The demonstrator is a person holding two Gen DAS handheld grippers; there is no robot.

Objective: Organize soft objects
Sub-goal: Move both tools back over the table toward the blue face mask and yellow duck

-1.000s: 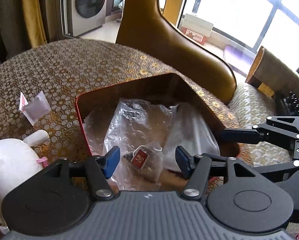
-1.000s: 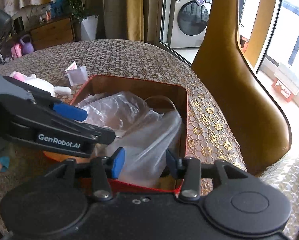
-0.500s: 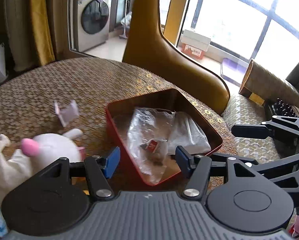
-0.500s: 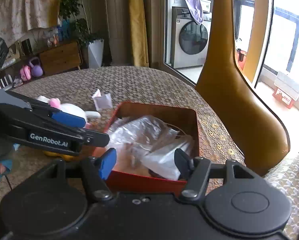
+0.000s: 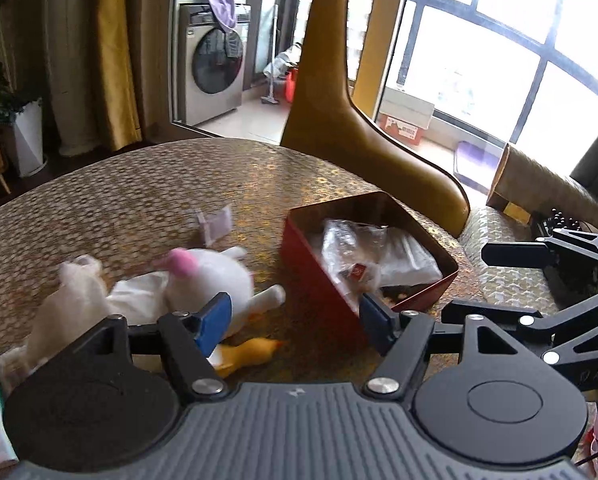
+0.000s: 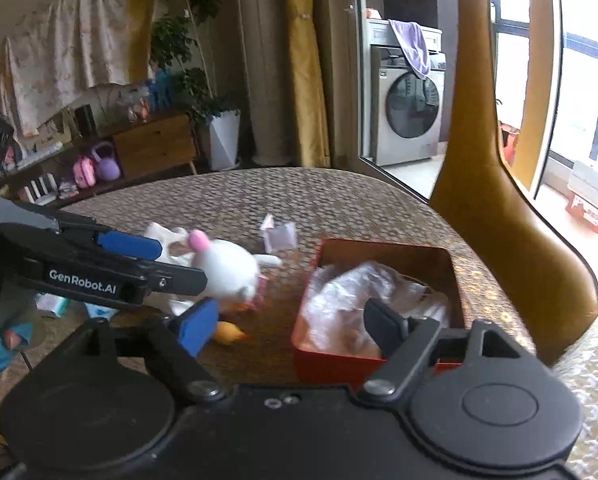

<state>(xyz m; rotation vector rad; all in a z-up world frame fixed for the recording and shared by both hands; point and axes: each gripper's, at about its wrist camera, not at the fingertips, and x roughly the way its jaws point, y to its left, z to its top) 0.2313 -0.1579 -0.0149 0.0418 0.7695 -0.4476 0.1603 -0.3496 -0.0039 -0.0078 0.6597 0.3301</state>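
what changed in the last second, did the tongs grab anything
Both tongs, left and right, pulled back and up from the red box, still open and empty. The plastic bags stayed in the box and the white plush toy on the table.

One square red metal tin (image 5: 319, 260) sits on the round gold-patterned table (image 5: 99, 208). Inside it lie two crumpled clear plastic bags (image 5: 351, 244). One white plush rabbit with a pink nose (image 5: 215, 276), one yellow rubber chick (image 5: 247, 354) and one small pale folded sachet (image 5: 215, 226) lie outside it. Two black two-finger grippers with blue pads show: one left (image 5: 295, 320), one right (image 6: 291, 324).
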